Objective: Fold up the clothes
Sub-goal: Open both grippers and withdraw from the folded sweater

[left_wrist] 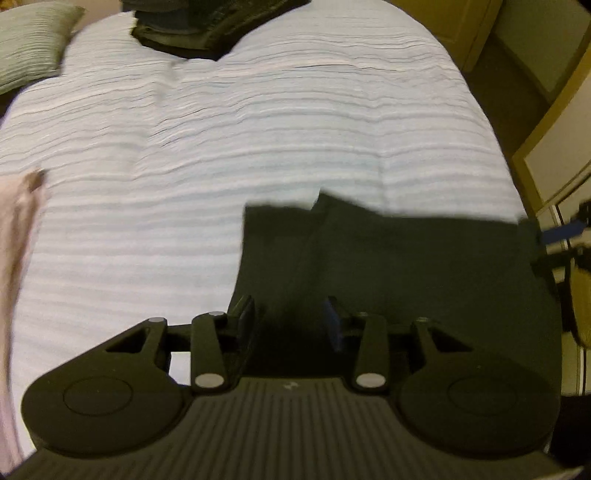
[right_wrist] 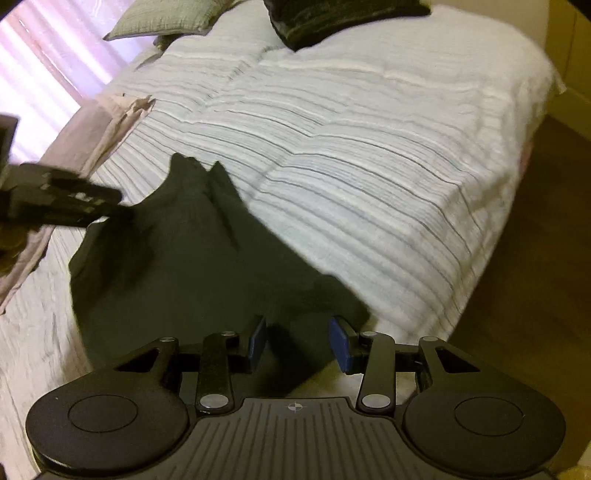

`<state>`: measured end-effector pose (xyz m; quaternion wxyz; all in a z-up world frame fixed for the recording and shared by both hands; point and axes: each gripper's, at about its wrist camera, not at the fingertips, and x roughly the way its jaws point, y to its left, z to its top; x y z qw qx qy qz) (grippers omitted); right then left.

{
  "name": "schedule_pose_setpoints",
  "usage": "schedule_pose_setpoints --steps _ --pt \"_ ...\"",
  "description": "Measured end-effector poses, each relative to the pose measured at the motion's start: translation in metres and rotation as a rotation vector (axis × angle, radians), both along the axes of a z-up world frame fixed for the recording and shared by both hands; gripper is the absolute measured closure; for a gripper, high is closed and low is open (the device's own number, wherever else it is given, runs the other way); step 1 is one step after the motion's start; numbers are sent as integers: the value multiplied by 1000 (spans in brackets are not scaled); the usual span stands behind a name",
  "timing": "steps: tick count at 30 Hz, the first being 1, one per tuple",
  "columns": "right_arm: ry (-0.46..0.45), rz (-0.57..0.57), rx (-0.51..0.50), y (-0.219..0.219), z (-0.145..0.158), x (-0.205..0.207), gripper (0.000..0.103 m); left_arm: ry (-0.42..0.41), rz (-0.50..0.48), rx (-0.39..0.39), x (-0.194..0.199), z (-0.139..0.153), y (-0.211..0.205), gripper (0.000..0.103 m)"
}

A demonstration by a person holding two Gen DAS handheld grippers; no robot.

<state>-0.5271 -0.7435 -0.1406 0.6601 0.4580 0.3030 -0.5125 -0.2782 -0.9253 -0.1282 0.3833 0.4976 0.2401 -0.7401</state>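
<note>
Dark garment [right_wrist: 177, 258] lies spread on the bed [right_wrist: 369, 155], lower left-centre of the right wrist view, two pointed bits sticking up toward mid-frame; its near edge runs under the right tongs [right_wrist: 301, 341]. Right tongs: blue pads apart, jaws released w/ a clear gap, cloth showing between them but not pinched.

Left wrist view: same garment [left_wrist: 388, 266] fills lower centre to lower right, over the striped bedspread [left_wrist: 221, 147]. Left tongs [left_wrist: 291, 321] hang over its left part, jaws spread, nothing gripped; cloth visible in the gap. Whether the pads touch the fabric: can't tell, pics are blurred.

From the right wrist view the left tongs' body [right_wrist: 62, 201] comes in at mid-left, tip at the garment's left edge. From the left wrist view, a bit of blue and black gear at the right edge, too blurred to tell what.

Other stuff: pile of dark clothes [left_wrist: 207, 26] at top centre of the left view, on the far end of the bed. Grey-green pillow [left_wrist: 33, 44] upper left. Pale pink fabric [left_wrist: 18, 258] down the left edge. Pink-lit curtain [right_wrist: 44, 66] upper left in the right view. Wooden floor [right_wrist: 546, 258] at right.
</note>
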Motion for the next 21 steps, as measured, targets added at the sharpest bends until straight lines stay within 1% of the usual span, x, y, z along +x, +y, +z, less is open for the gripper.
schedule_pose_setpoints --steps 1,2,3,5,7,8,9,13,14,16,19,21 --pt "8 -4 -7 10 5 7 28 -5 2 -5 10 6 13 64" --pt "16 -8 -14 22 11 15 14 -8 4 -10 18 12 25 64" --pt "24 -5 -19 35 16 25 13 -8 8 -10 27 20 41 62" --pt "34 29 -7 57 24 46 13 -4 8 -10 43 36 73 56" --pt "44 57 0 78 31 66 13 3 6 -16 55 48 107 44" --pt "48 70 2 88 35 76 13 6 13 -21 61 53 121 42" --pt "52 83 1 97 39 84 13 9 19 -25 66 57 135 39" --pt "83 108 -11 117 51 110 13 22 45 -41 87 74 191 39" --pt "91 110 -14 120 53 115 13 10 38 -51 89 77 202 37" --pt "107 114 -21 126 59 124 13 -14 25 -72 95 83 223 28" --pt "119 127 -45 134 67 135 13 -41 -3 -101 98 89 241 20" --pt "135 145 -59 140 72 142 13 -68 -12 -116 98 91 247 16"
